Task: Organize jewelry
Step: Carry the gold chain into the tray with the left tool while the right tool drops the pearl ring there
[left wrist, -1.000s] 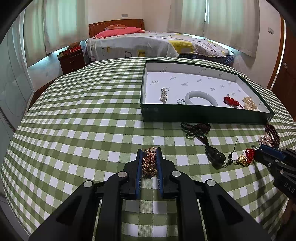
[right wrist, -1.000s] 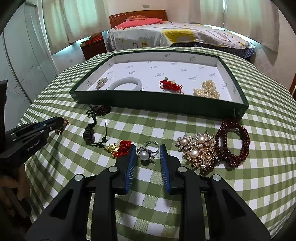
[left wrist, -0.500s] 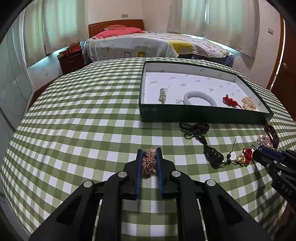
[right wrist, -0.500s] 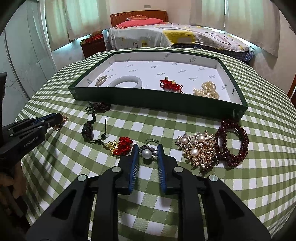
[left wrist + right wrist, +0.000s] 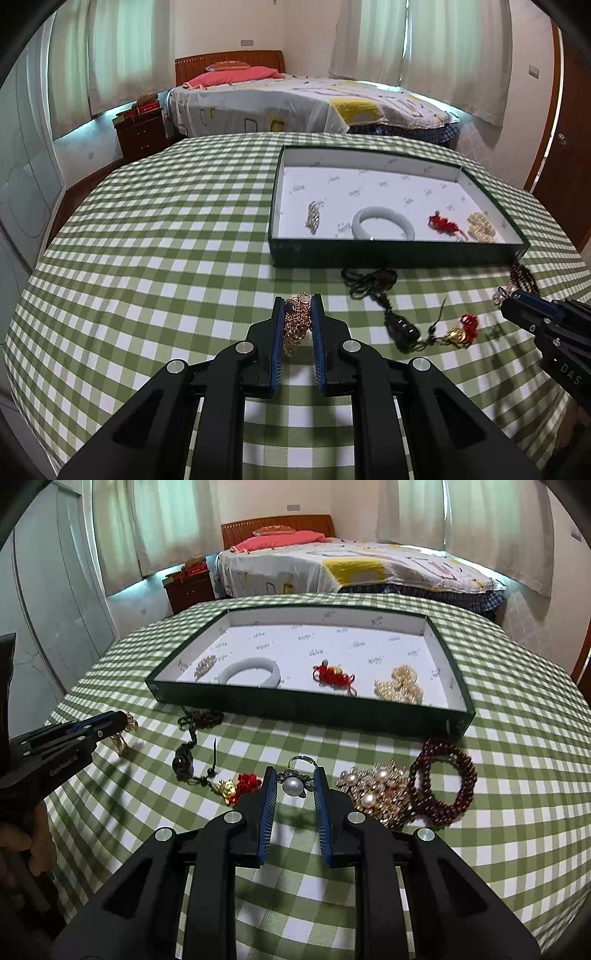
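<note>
The left gripper (image 5: 298, 314) has its jaws clenched on a gold chain (image 5: 296, 325), which hangs bunched between the pads, just off the checked surface (image 5: 155, 258). The right gripper (image 5: 294, 788) has its jaws released either side of a pearl ring (image 5: 293, 785) that lies on the surface; the pads do not appear to touch it.

The coming move probably turns on the tray (image 5: 388, 254): from the left jaws it lies ahead and to the right, its long axis running across the view, its near wall facing the jaws. The chain must rise over that wall. Inside, a white bangle (image 5: 382, 223), a silver piece (image 5: 313, 217), a red knot (image 5: 443, 224) and a pearl cluster (image 5: 480, 227) sit along the near side; the far half is bare.

Between the left jaws and the tray lies a dark cord pendant (image 5: 400, 326), off to the right. By the right jaws, a red tassel charm (image 5: 240, 788) is just left, a pearl brooch (image 5: 376, 790) and dark red beads (image 5: 443, 779) right. The tassel could snag as those jaws close.
</note>
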